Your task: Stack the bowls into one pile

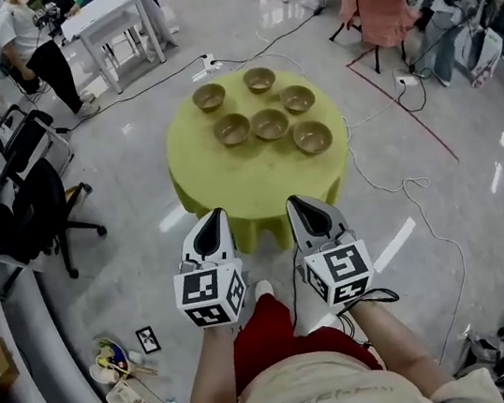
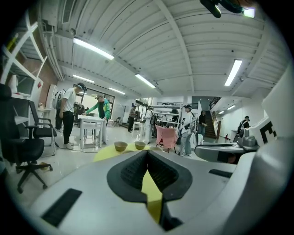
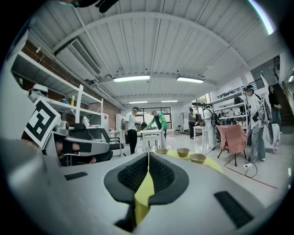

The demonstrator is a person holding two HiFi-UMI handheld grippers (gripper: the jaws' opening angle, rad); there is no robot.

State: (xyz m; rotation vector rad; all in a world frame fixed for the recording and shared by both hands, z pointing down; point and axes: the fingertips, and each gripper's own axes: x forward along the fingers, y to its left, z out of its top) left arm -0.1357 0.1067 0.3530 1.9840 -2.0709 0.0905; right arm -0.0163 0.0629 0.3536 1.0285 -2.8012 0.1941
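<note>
Several brown bowls sit apart, none stacked, on a round yellow-green table (image 1: 230,185): the nearest ones are a bowl (image 1: 312,136) at the right, a bowl (image 1: 270,124) in the middle and a bowl (image 1: 232,130) at the left. My left gripper (image 1: 214,214) and right gripper (image 1: 297,201) hover side by side over the table's near edge, well short of the bowls. Both are shut with nothing between their fingers. In the left gripper view the left gripper (image 2: 147,151) points at two far bowls (image 2: 121,146). The right gripper (image 3: 148,153) faces three bowls (image 3: 198,158).
A black office chair (image 1: 35,211) stands left of the table. A white table (image 1: 114,18) with a person beside it is at the back left, and a pink-draped chair (image 1: 383,9) at the back right. Cables (image 1: 401,186) trail over the floor. Clutter (image 1: 123,377) lies at lower left.
</note>
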